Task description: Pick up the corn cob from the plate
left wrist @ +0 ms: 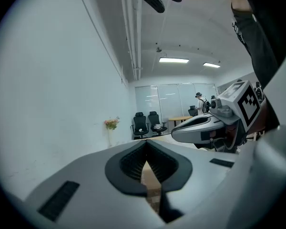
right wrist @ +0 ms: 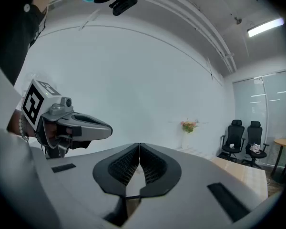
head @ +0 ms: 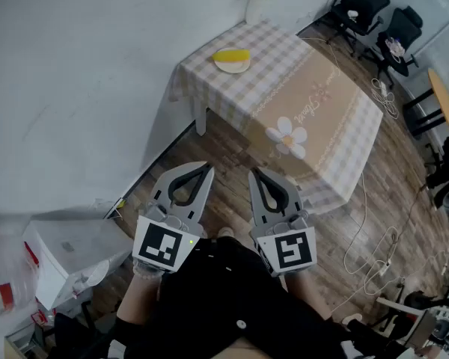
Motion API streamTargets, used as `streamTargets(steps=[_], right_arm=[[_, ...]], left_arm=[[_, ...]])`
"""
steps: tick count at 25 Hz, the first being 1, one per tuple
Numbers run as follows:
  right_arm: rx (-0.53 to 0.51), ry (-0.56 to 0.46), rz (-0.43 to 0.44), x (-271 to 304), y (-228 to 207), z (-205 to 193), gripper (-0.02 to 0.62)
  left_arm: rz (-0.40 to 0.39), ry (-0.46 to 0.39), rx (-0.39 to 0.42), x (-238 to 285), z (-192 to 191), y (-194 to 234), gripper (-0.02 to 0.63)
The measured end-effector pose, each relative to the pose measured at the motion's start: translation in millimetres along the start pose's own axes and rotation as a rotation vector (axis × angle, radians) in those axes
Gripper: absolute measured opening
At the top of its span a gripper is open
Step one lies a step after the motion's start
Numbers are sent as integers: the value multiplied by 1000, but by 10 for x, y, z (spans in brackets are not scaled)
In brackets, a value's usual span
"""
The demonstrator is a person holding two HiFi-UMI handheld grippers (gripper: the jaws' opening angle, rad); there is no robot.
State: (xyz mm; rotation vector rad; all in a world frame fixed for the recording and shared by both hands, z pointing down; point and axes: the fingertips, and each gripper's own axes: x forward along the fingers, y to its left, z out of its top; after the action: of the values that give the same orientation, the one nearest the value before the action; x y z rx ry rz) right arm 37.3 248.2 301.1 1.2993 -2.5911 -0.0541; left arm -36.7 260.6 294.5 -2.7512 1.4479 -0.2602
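Corn cob [head: 231,54] on pale plate [head: 233,68]

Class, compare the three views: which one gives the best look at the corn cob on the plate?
The head view. There the yellow corn cob lies in plain sight on its plate, near the far corner of the checked table. Neither the left gripper view nor the right gripper view shows the cob or the plate at all.
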Motion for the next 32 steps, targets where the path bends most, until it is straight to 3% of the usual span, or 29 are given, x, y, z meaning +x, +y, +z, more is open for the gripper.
streamTargets(steps=[32], right_arm=[[-4,-29,-11,120,254,70,43]], left_arm=[[13,-14,-3,-260,-80,285,12]])
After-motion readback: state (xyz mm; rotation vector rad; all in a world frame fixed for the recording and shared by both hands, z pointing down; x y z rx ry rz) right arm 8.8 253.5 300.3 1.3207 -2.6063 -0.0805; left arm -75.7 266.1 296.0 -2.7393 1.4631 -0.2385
